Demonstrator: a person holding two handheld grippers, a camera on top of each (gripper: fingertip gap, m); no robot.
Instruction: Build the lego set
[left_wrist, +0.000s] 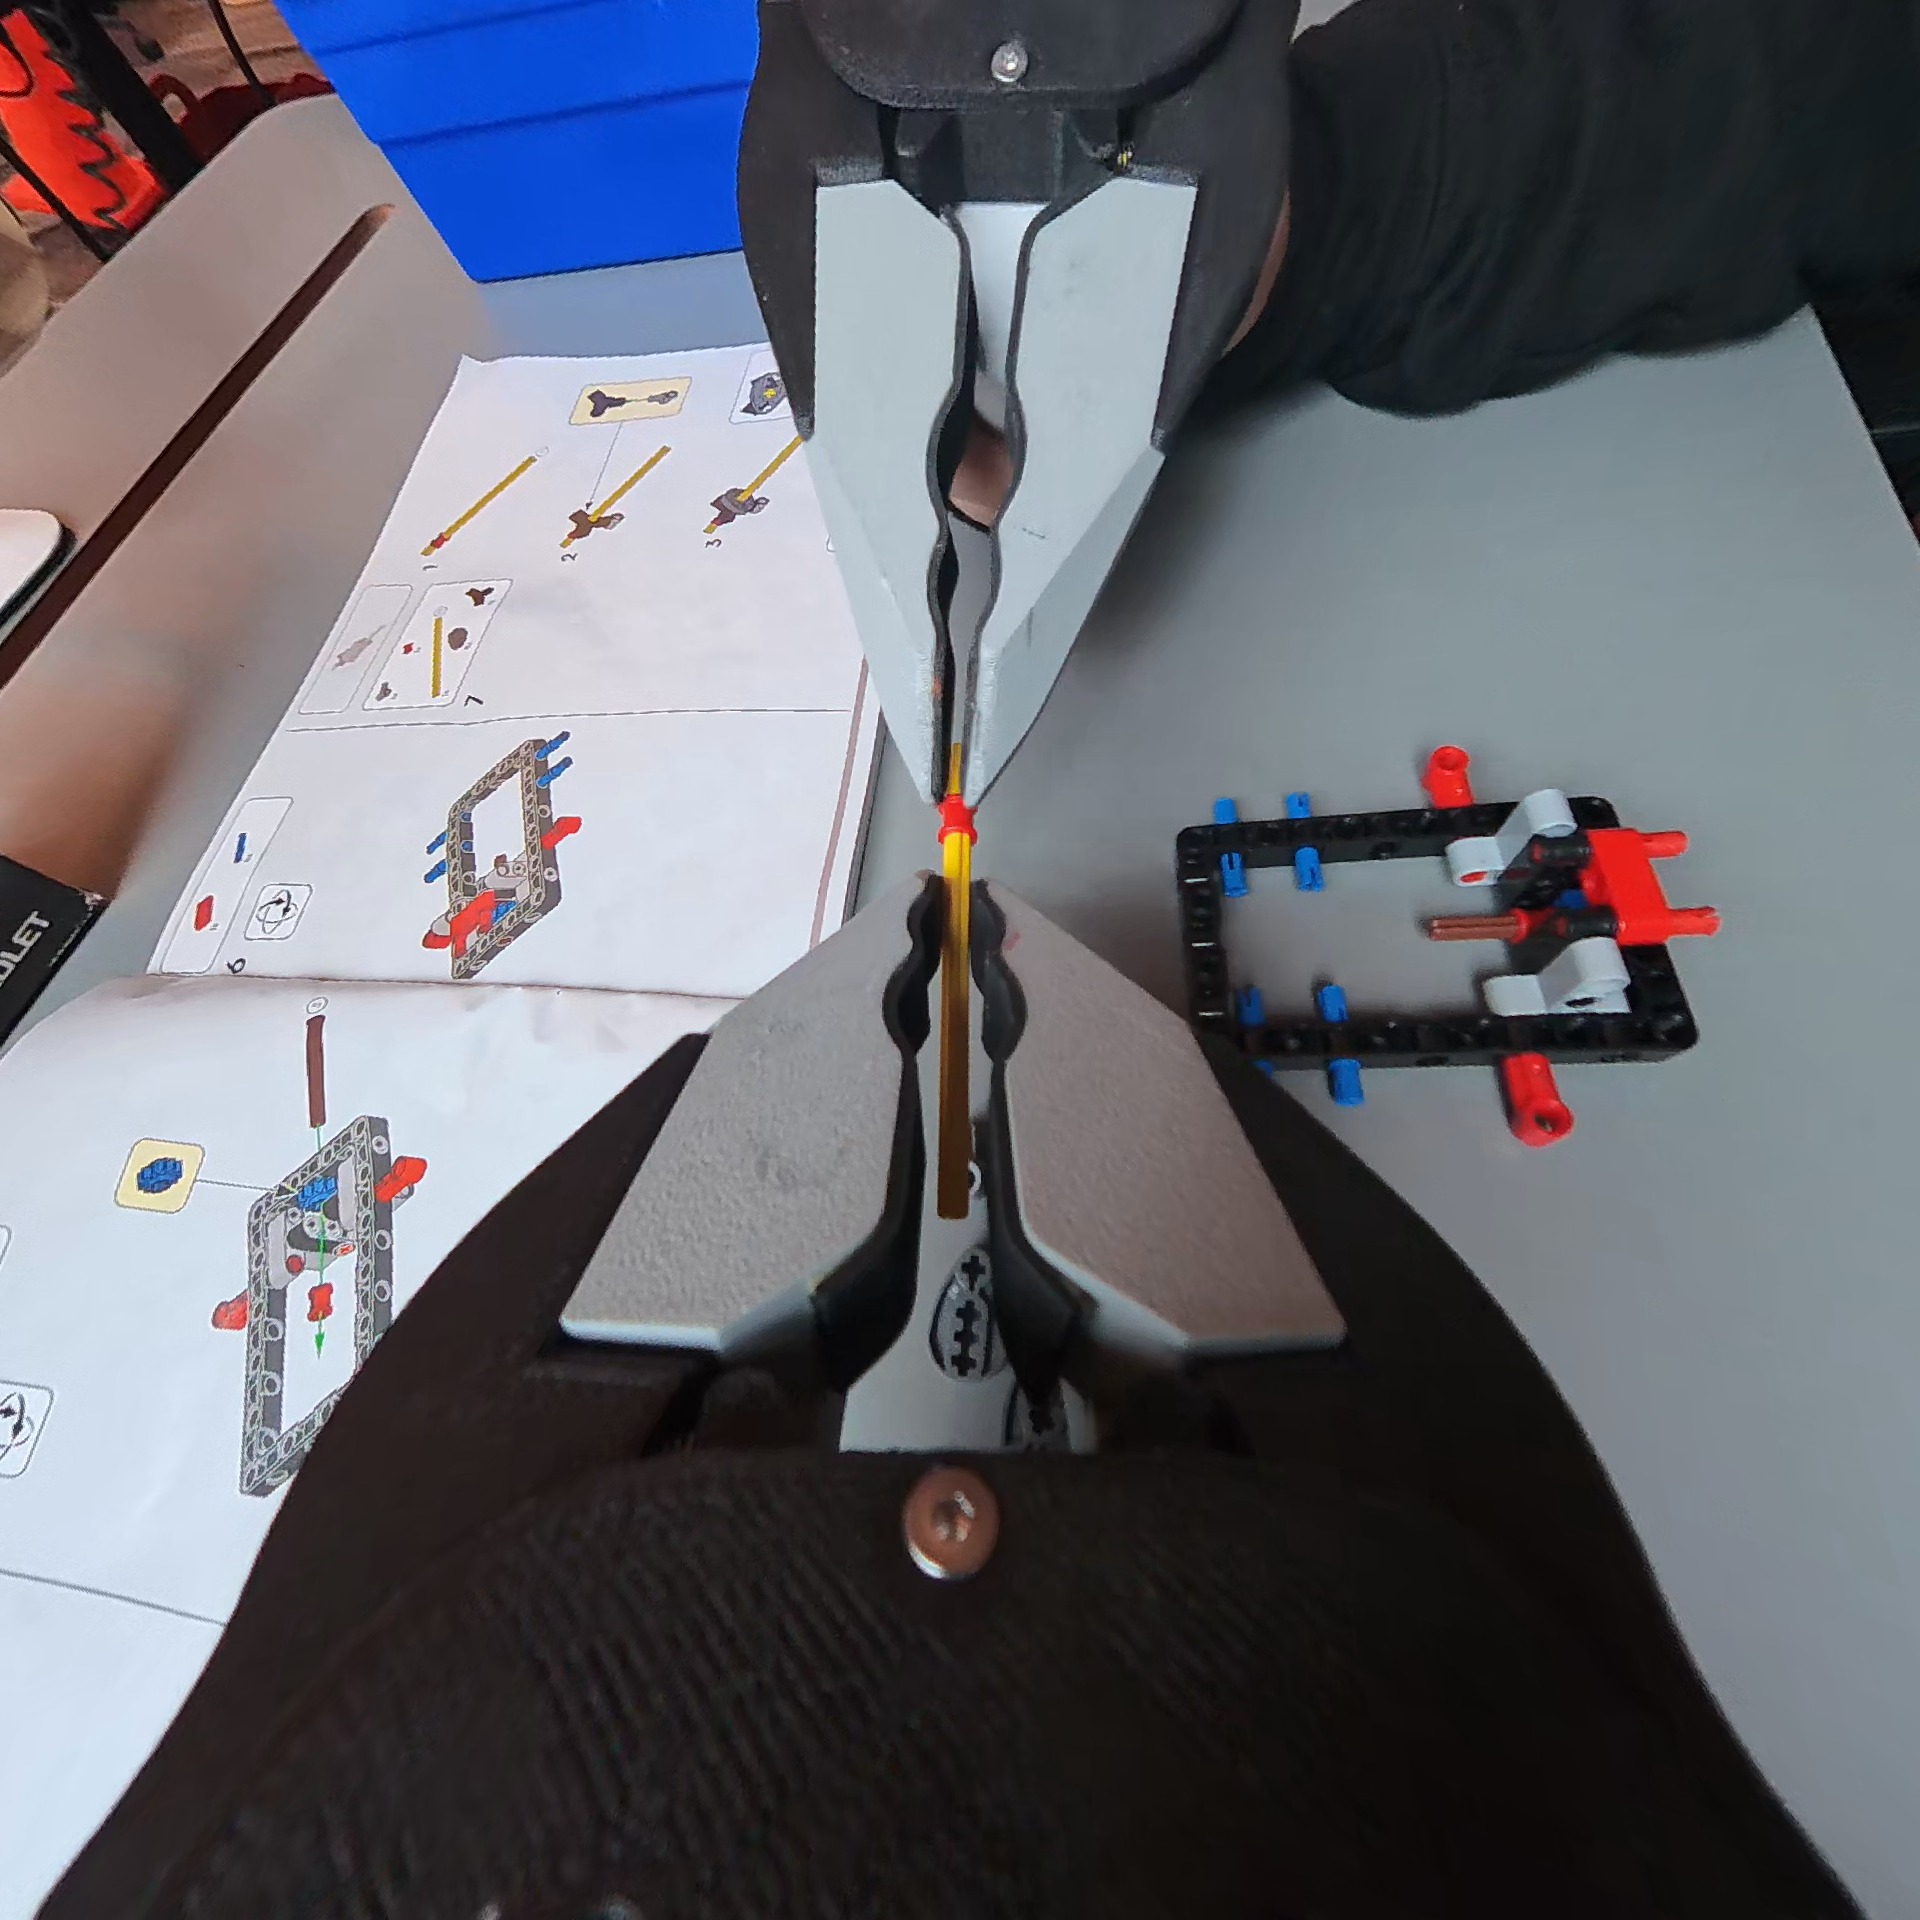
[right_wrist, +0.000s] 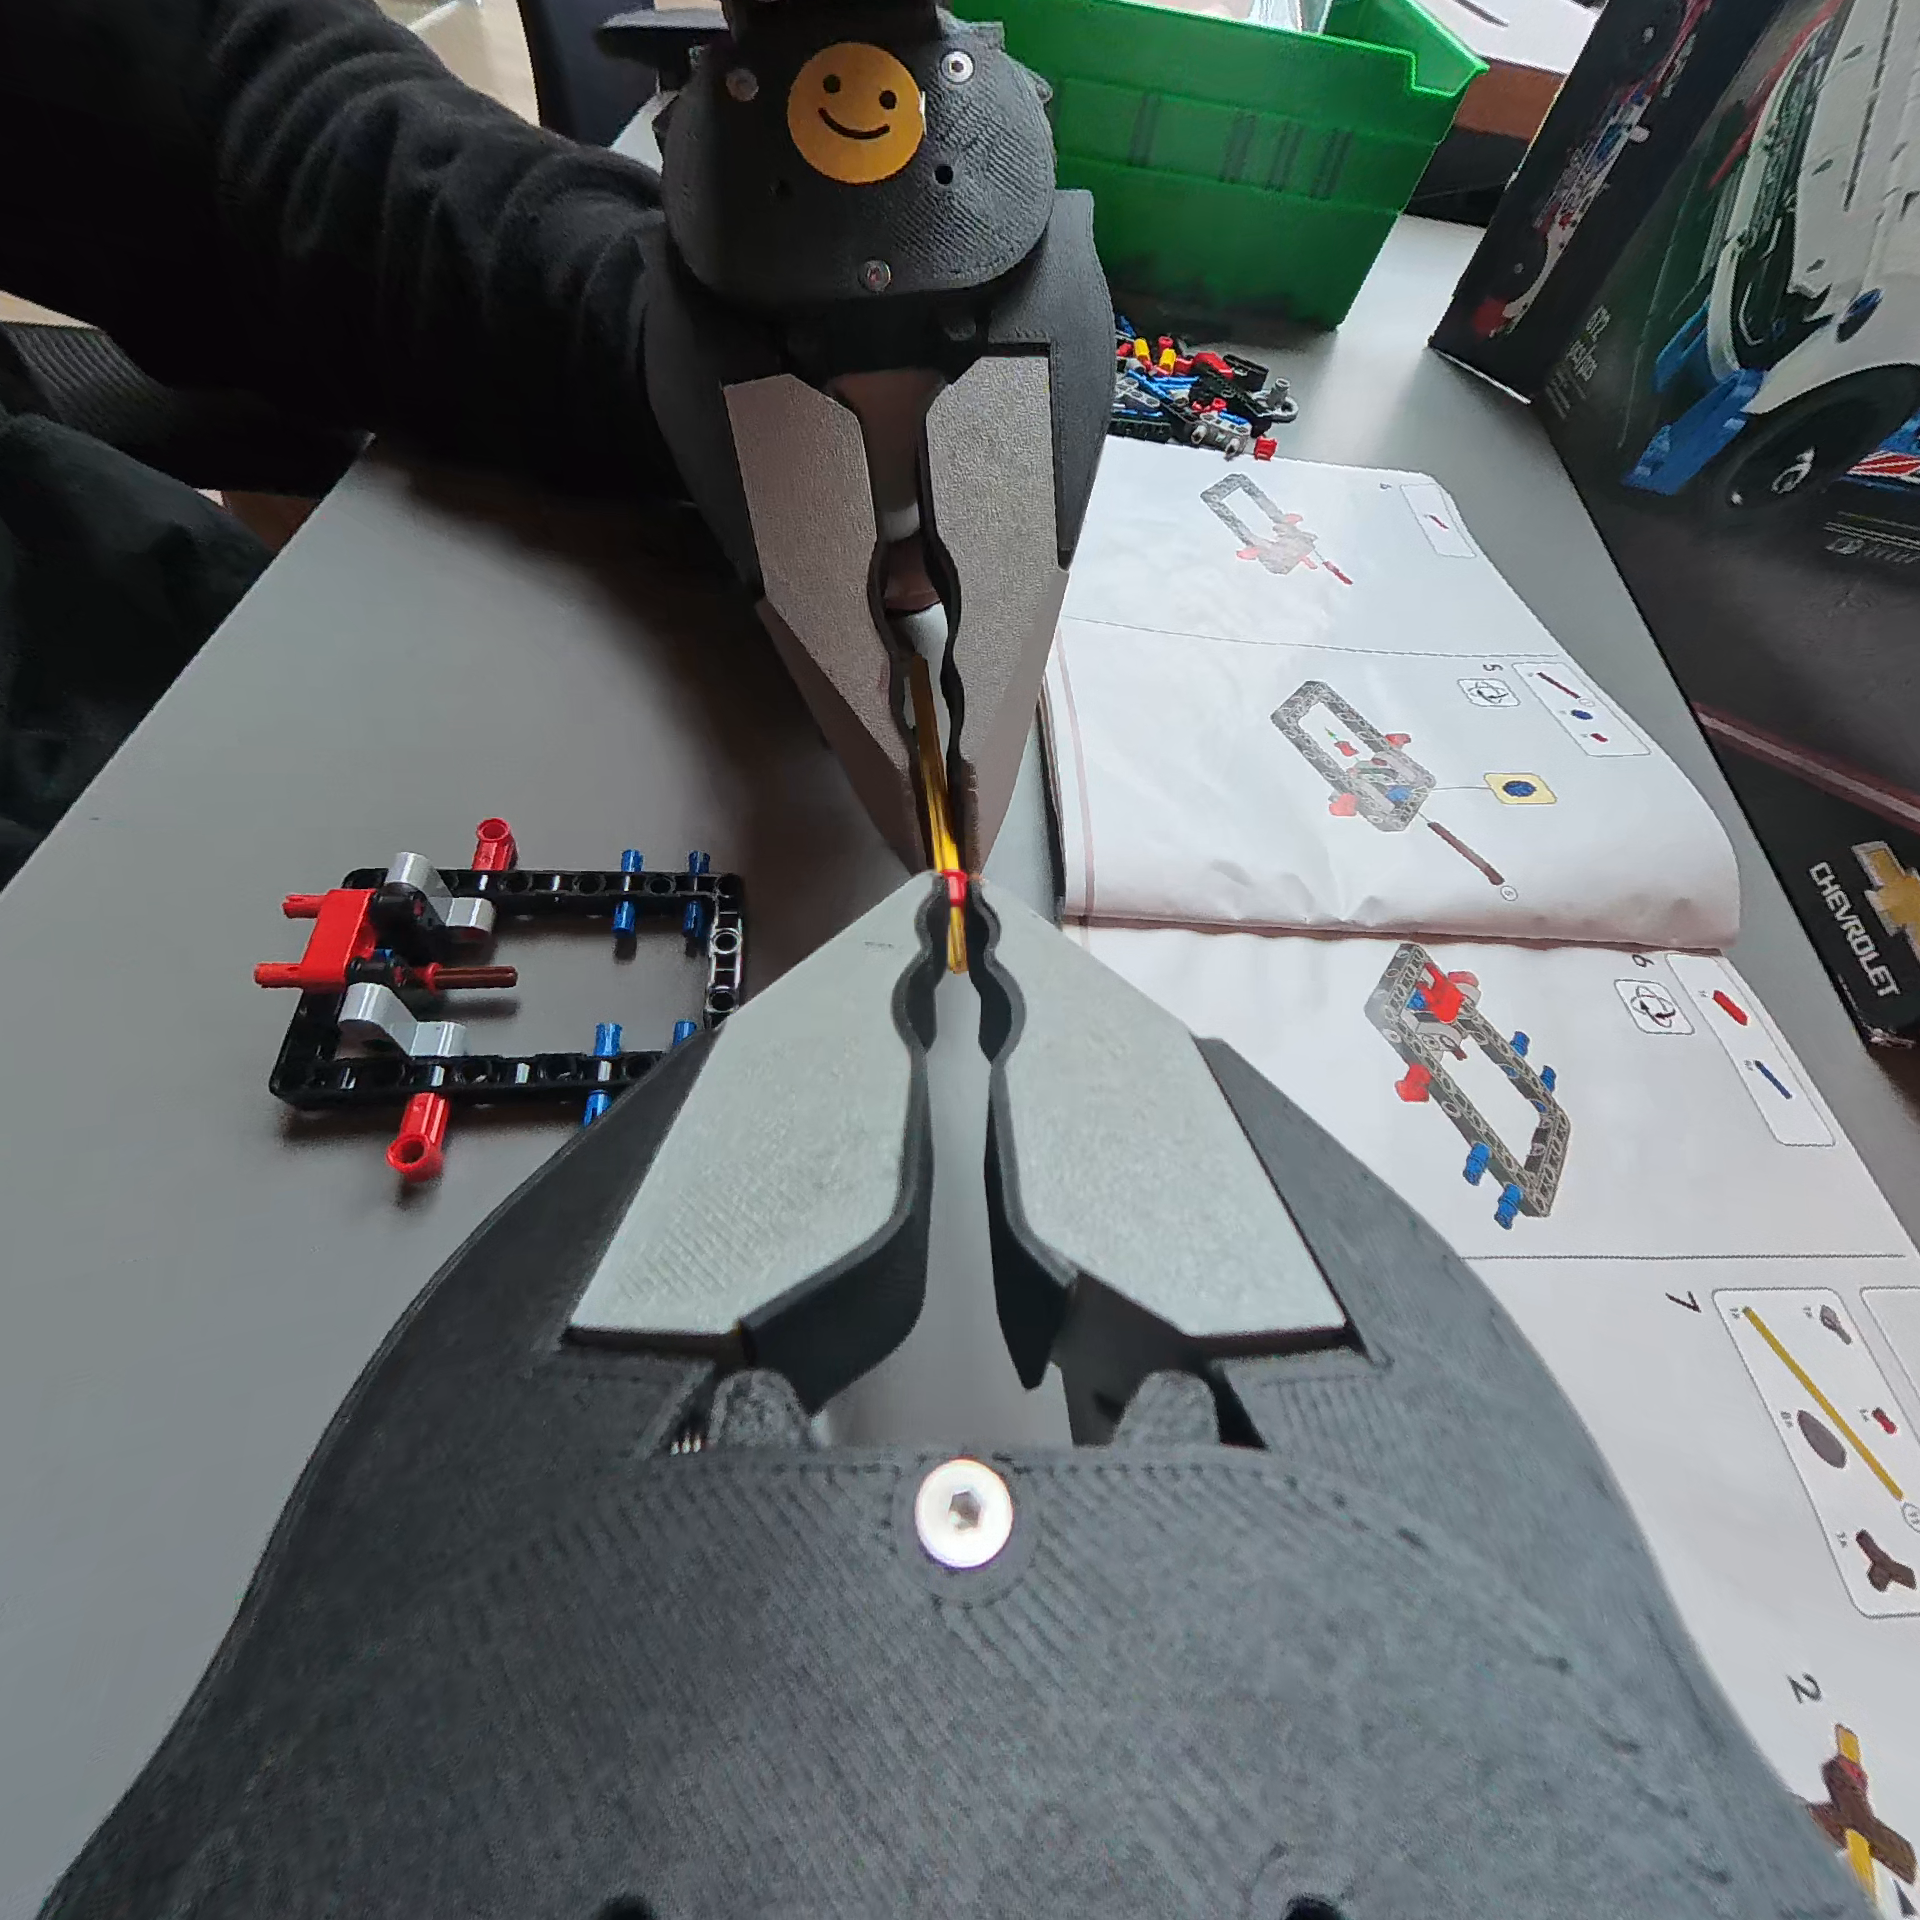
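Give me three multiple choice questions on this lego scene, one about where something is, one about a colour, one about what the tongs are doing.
1. Where does the black frame lie?
A. on the grey table
B. on the instruction booklet
C. in the green bin

2. What colour is the small bush on the yellow axle?
A. blue
B. red
C. white

3. How are the left tongs and right tongs?
A. both wide open
B. one open over the frame
C. both closed on the axle

Answers: 1 A, the frame rests on bare table beside the booklet. 2 B, the bush is red. 3 C, each pair pinches an end of the axle, tip to tip.
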